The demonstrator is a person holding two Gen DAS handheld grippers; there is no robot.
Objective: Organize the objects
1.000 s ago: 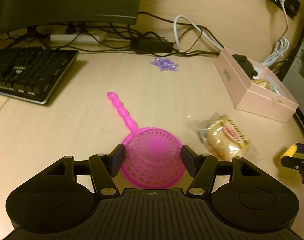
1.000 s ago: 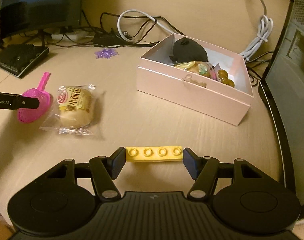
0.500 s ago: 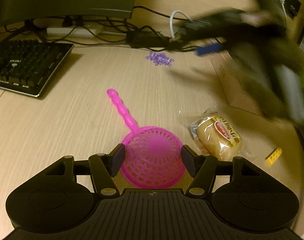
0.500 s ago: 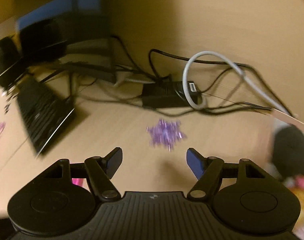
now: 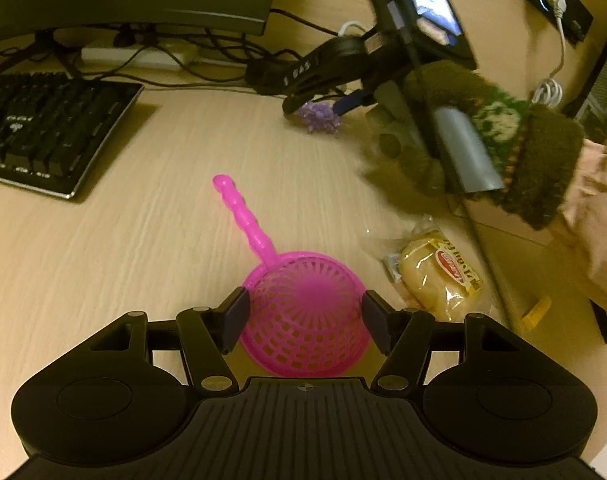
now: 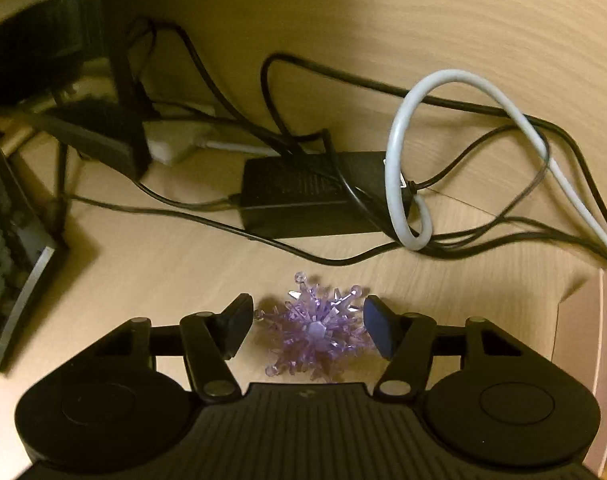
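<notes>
Purple crystal snowflake (image 6: 313, 330) lay on the desk (image 6: 183, 272) between the closing jaws of the right gripper (image 6: 306, 330), pads not yet pressing; the left gripper (image 5: 303, 318) pinched the pink strainer (image 5: 303, 320).

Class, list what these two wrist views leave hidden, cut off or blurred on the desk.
- Pink box: right wrist view, cut off by the right edge; contents unseen.
- Yellow brick: left wrist view, partly hidden behind the sleeve.
- Snack packet label: left wrist view, too blurred to read.
- Keyboard: right wrist view, blurred and cut off at the left edge.
</notes>
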